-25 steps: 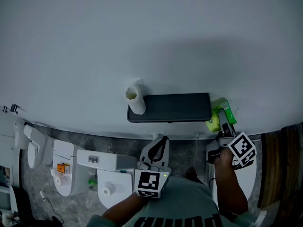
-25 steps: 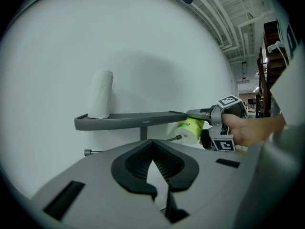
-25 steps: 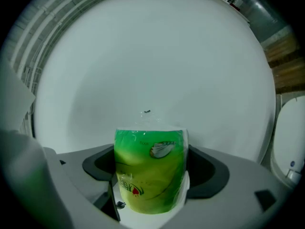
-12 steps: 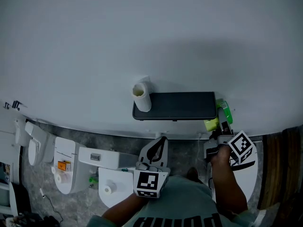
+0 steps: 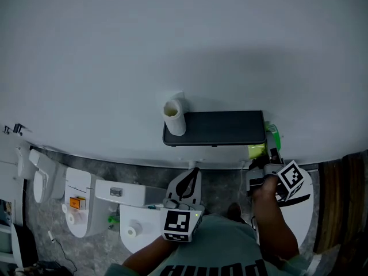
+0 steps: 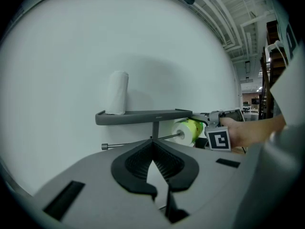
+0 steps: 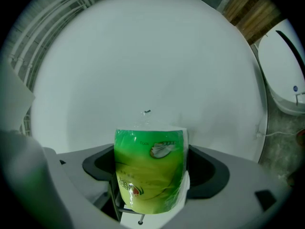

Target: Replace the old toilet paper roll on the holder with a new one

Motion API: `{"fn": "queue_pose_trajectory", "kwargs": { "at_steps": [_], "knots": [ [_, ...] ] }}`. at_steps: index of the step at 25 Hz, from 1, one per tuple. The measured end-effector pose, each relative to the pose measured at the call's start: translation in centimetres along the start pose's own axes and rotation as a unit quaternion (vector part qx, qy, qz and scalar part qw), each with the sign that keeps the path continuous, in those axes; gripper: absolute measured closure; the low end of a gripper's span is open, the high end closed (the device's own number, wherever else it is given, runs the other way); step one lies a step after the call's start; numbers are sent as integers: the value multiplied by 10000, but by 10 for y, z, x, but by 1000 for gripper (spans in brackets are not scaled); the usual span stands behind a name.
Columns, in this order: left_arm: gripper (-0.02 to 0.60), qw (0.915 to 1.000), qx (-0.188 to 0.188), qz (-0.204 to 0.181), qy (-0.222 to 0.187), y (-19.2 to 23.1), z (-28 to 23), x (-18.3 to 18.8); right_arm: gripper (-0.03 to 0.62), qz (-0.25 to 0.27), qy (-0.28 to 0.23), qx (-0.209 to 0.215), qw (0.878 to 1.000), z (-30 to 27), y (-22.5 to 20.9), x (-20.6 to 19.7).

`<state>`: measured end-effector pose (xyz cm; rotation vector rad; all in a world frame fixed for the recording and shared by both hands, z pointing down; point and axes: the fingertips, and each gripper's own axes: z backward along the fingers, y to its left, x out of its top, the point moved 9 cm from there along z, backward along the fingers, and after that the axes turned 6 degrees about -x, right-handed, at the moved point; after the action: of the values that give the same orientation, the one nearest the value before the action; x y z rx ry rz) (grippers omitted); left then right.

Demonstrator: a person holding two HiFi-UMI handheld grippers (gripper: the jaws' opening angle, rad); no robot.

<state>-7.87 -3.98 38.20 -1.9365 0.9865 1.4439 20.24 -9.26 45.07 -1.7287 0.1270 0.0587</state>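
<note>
A dark shelf (image 5: 214,128) with a thin rod (image 6: 138,141) beneath it is fixed to the white wall. A white paper roll (image 5: 174,117) stands upright on the shelf's left end. My right gripper (image 5: 269,156) is shut on a new roll in green wrapping (image 7: 150,168), held at the shelf's right end. In the left gripper view the green roll (image 6: 190,130) has its core at the rod's tip. My left gripper (image 5: 192,172) hangs below the shelf's middle, shut with nothing in it, jaws pointed at the wall.
White toilets (image 5: 77,203) stand on the grey floor at lower left. Another white fixture (image 5: 303,209) sits under my right arm. A wooden panel (image 5: 345,211) runs along the right edge.
My right gripper has carried the green roll a little left and down, in under the shelf's right end. The left gripper has hardly moved.
</note>
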Motion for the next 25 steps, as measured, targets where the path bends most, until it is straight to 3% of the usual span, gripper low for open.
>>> {"fn": "queue_pose_trajectory", "kwargs": {
  "at_steps": [16,25],
  "knots": [
    [577,9997,-219,-98,46,13,2,-1,164,-805,-232,173,9963,6,-12,-23],
    [577,9995,-226,-202,123,27,7,-3,164,-1203,-419,475,9907,3,-17,-42]
  ]
}}
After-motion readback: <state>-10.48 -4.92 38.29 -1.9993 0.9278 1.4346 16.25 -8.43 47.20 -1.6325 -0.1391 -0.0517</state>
